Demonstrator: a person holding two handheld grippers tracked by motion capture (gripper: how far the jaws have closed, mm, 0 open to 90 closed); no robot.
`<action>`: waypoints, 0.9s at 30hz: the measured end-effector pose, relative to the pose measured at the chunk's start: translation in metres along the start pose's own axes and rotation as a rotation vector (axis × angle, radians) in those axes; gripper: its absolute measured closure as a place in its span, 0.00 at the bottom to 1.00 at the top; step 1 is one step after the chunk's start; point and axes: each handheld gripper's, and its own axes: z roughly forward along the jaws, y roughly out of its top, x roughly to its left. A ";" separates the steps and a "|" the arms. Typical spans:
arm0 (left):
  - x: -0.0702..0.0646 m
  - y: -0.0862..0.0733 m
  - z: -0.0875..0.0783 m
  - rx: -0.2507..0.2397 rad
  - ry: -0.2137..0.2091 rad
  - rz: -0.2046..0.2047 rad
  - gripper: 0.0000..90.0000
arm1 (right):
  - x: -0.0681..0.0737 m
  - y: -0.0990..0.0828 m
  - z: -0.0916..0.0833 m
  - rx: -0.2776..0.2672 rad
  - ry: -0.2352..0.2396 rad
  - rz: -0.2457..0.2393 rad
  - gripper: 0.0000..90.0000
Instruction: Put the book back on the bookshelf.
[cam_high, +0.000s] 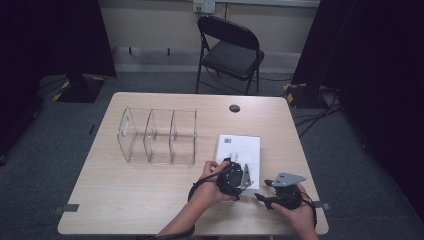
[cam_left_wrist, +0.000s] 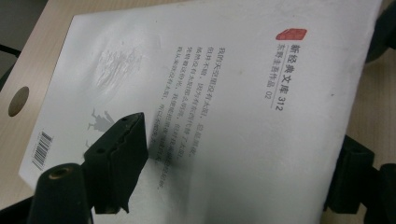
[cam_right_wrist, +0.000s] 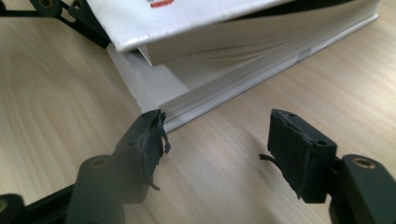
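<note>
From above we see one white book (cam_high: 239, 150) lying on the table (cam_high: 125, 200) right of one clear three-compartment organizer (cam_high: 157, 136), all compartments bare, with our left gripper (cam_high: 243, 176) on the book's near edge and our right gripper (cam_high: 267, 192) just beside its near right corner. In the left gripper view, one jaw lies on the back cover and the other beyond the book's edge, straddling it; we cannot tell whether they clamp. In the right gripper view the jaws stand apart with only bare table between them, one tip touching the book's corner, its cover lifted.

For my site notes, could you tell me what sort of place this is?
Probably a recording studio or lab: dark curtains flank a lone wooden table, a stand's base and cables lie on grey carpet.
</note>
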 end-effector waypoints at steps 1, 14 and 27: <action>-0.003 0.000 0.000 -0.019 0.001 -0.018 0.25 | 0.001 -0.001 0.003 0.003 0.003 0.000 0.34; 0.000 0.004 -0.006 0.010 -0.008 0.015 0.32 | 0.000 -0.002 0.010 -0.017 0.044 0.005 0.20; 0.007 0.012 -0.014 0.036 -0.024 0.015 0.39 | -0.001 -0.001 0.011 -0.016 0.048 -0.002 0.18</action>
